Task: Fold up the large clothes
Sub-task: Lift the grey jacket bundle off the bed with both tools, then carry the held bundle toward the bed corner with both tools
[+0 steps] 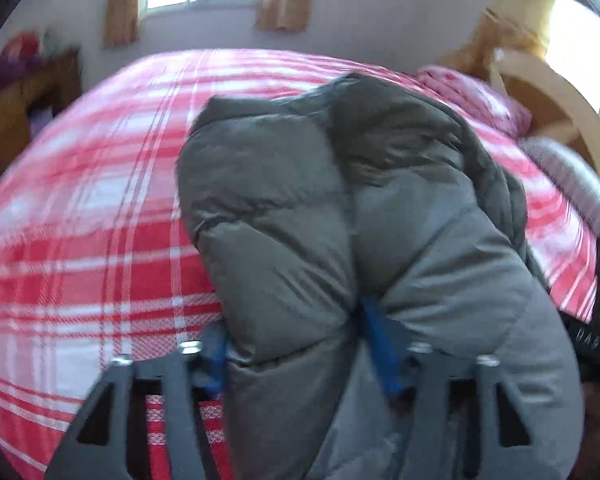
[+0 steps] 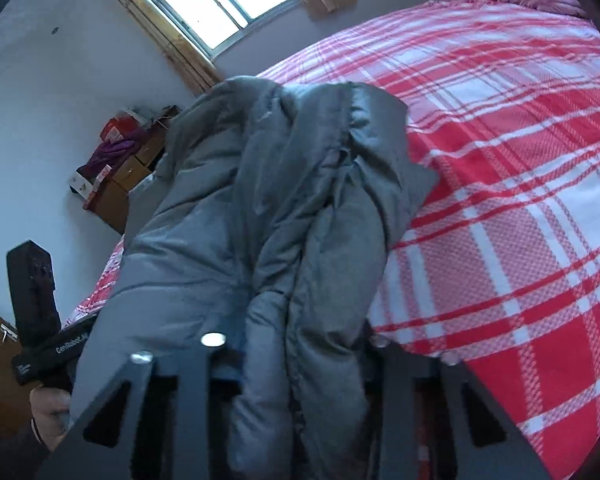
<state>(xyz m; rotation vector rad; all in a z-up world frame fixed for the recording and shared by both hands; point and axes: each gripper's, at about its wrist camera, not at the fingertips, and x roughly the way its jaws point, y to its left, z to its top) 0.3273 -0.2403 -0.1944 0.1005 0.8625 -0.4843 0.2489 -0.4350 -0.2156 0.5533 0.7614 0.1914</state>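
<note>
The grey puffer jacket [image 1: 300, 208] lies bunched on my red checked bedspread [image 1: 100, 208]. My left gripper [image 1: 300, 344] pinches a padded fold between its blue fingers [image 1: 380, 344]. My right gripper [image 2: 296, 360] has its jaws pressed on another thick fold of it.

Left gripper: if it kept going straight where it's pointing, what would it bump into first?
The grey puffy jacket. The left gripper already has a fold of it between its blue fingers, so it would just push deeper into the jacket, probably towards the red plaid bedspread underneath.
</note>
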